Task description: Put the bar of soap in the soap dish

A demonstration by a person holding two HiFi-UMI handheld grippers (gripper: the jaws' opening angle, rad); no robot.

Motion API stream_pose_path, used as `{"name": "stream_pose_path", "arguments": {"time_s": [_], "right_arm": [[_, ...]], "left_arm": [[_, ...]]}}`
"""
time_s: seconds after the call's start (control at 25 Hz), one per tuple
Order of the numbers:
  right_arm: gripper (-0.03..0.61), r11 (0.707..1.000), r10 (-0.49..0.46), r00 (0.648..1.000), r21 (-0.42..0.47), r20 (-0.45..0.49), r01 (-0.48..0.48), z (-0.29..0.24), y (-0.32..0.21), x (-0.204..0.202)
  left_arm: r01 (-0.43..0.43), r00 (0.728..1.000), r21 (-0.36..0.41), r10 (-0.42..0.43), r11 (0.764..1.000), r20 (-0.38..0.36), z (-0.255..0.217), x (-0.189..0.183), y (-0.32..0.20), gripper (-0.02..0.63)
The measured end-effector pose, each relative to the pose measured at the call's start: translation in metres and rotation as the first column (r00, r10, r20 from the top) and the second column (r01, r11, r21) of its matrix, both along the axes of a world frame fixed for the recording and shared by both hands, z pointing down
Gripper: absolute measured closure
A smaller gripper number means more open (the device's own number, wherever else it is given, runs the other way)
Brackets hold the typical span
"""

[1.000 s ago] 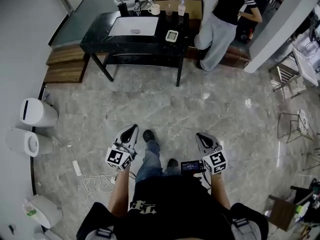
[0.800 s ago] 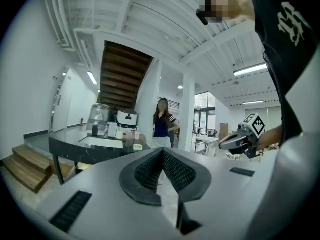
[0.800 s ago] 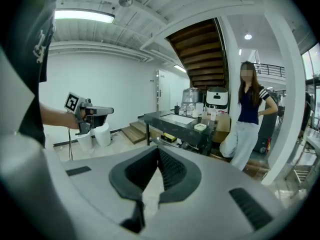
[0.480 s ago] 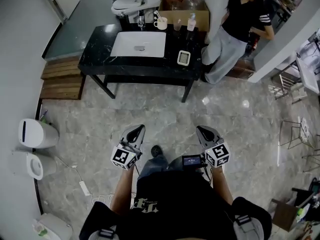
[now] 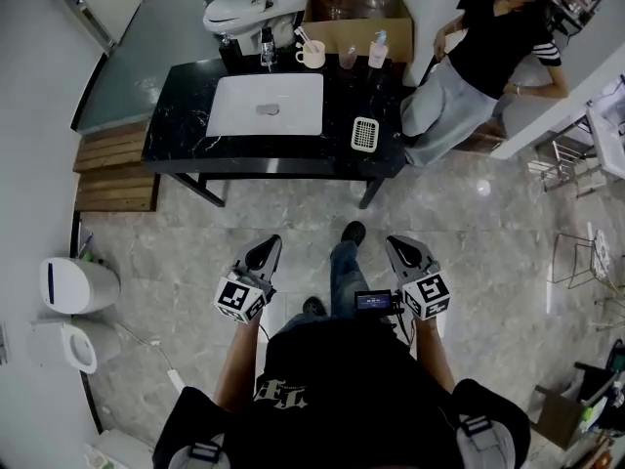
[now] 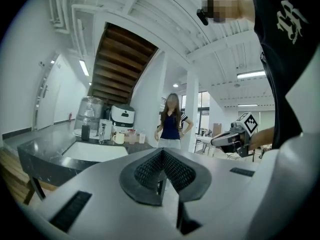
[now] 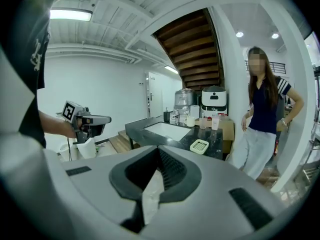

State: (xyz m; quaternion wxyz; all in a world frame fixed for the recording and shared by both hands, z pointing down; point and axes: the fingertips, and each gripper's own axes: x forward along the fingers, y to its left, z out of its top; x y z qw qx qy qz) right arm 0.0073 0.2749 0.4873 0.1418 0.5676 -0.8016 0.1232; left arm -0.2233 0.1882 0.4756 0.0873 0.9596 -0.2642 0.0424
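The white slotted soap dish (image 5: pixel 364 134) (image 7: pixel 199 145) lies on the right part of a black counter (image 5: pixel 176 135) beside a white sink (image 5: pixel 266 105). A small grey thing (image 5: pixel 269 109) lies in the basin; I cannot tell if it is the soap or the drain. My left gripper (image 5: pixel 266 245) (image 6: pixel 161 154) and right gripper (image 5: pixel 398 243) (image 7: pixel 159 151) are held over the marble floor, well short of the counter and pointing toward it. Both are shut with nothing in them.
A person (image 5: pixel 479 66) stands at the counter's right end. A mug (image 5: pixel 312 55), a faucet (image 5: pixel 266 42) and bottles (image 5: pixel 377 49) line the counter's back edge. Wooden steps (image 5: pixel 112 164) and toilets (image 5: pixel 78 283) stand at the left, wire racks (image 5: pixel 586 252) at the right.
I have walked toward the counter, which now sits larger and lower in the head view. Both grippers came along with me, still shut and side by side.
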Motion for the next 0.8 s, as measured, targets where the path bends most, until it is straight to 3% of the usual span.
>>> {"name": "stream_pose_path", "arguments": {"time_s": [0.2, 0.48, 0.8], "right_arm": [[0.571, 0.999, -0.029, 0.999, 0.036, 0.017, 0.028, 0.002, -0.097, 0.045], [0.569, 0.996, -0.087, 0.995, 0.008, 0.058, 0.086, 0.009, -0.217, 0.110], [0.571, 0.988, -0.142, 0.987, -0.054, 0.080, 0.146, 0.022, -0.294, 0.170]], "left_arm": [[0.011, 1.000, 0.005, -0.011, 1.000, 0.024, 0.009, 0.041, -0.089, 0.604], [0.042, 0.997, 0.000, -0.042, 0.999, 0.060, -0.003, 0.111, -0.204, 0.604], [0.067, 0.993, -0.018, -0.064, 0.998, 0.101, -0.001, 0.174, -0.267, 0.604]]}}
